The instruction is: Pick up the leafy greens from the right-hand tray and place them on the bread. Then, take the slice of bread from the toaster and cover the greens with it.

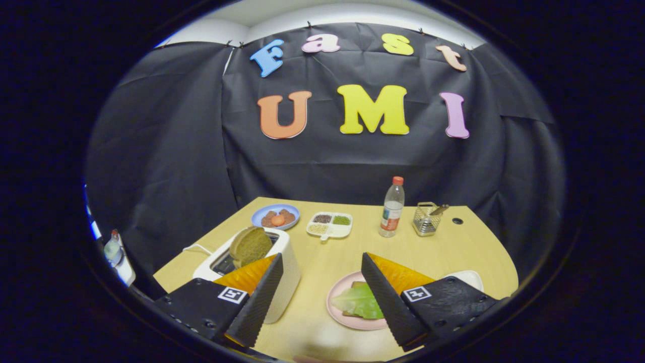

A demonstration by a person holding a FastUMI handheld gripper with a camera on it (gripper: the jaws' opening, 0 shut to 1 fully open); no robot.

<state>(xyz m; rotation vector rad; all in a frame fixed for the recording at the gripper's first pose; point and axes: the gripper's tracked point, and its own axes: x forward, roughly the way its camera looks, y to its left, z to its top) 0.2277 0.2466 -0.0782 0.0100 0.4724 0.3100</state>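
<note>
My gripper (322, 290) hangs over the pale wooden table (453, 247) with its two fingers spread wide apart and nothing between them. Under my right finger sits the round pink plate (337, 297), and on it the light green leafy greens (360, 301) lie across a slice of bread whose edge just peeks out beneath them. Beyond that finger I can see the rim of a white tray (471, 276), the right-hand one. So I judge the first step done: the greens are already on the bread.

What is in hand now is the second step. The brown slice of bread (250, 245) stands up out of the slot of the white toaster (284, 272), which is just beside and partly behind my left finger. To take it I would need to swing left and forward, bring the open fingers down on either side of the slice's flat faces, close gently so it does not crumble, and lift straight up clear of the slot before carrying it across to the plate.
</note>
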